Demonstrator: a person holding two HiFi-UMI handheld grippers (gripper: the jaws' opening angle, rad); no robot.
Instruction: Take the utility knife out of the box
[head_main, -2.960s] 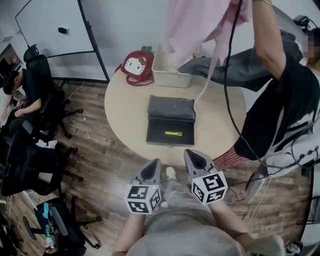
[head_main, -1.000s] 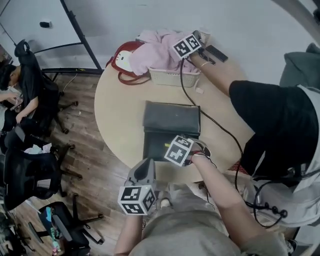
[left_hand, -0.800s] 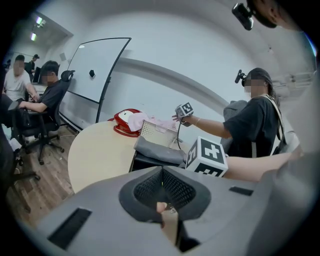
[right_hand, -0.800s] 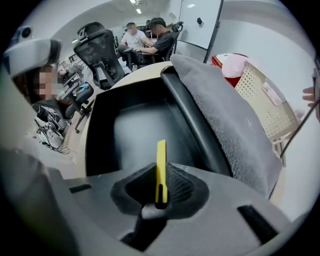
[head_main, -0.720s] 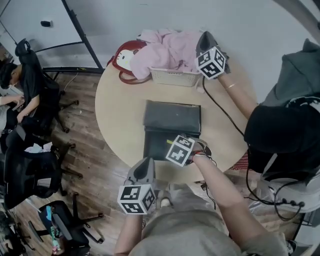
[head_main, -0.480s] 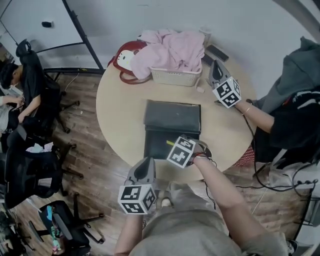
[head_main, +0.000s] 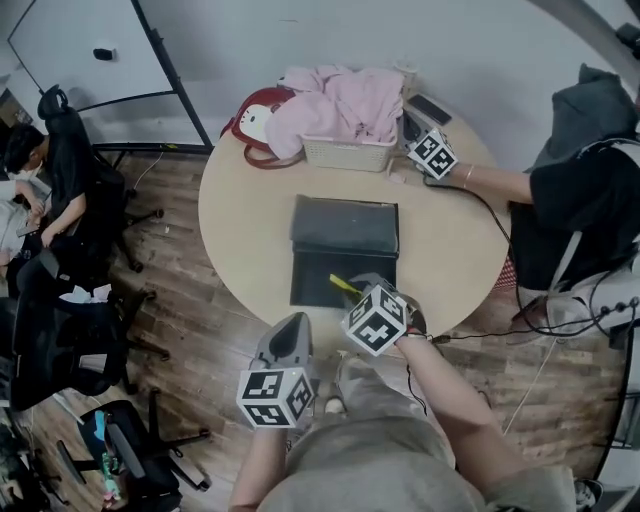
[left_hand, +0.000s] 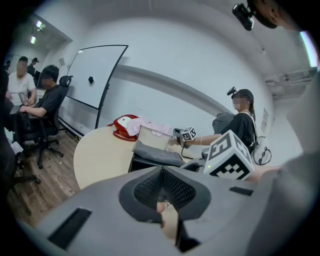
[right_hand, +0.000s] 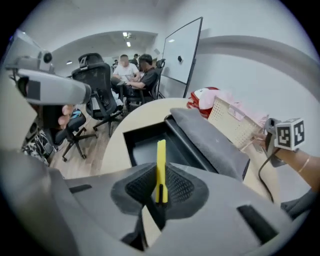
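utility knife (right_hand: 161, 165) was pinched in the right gripper (right_hand: 160, 192), whose jaws had just been closed on it, just above the box (head_main: 312, 287); left gripper (left_hand: 162, 200) was clenched empty, near the box

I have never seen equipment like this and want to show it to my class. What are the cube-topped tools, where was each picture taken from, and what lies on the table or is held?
There is no robot: a person holds a two-fingered gripper in each hand, each carrying a marker cube. The head view comes from a camera on that person's head, looking down on a round table. The two gripper views come from cameras riding on the grippers, looking along their fingers. On the table stand an open black box, a white basket with pink clothes and a red bag. The right gripper has just closed its fingers on a yellow utility knife, above the box. The left gripper is shut and empty.
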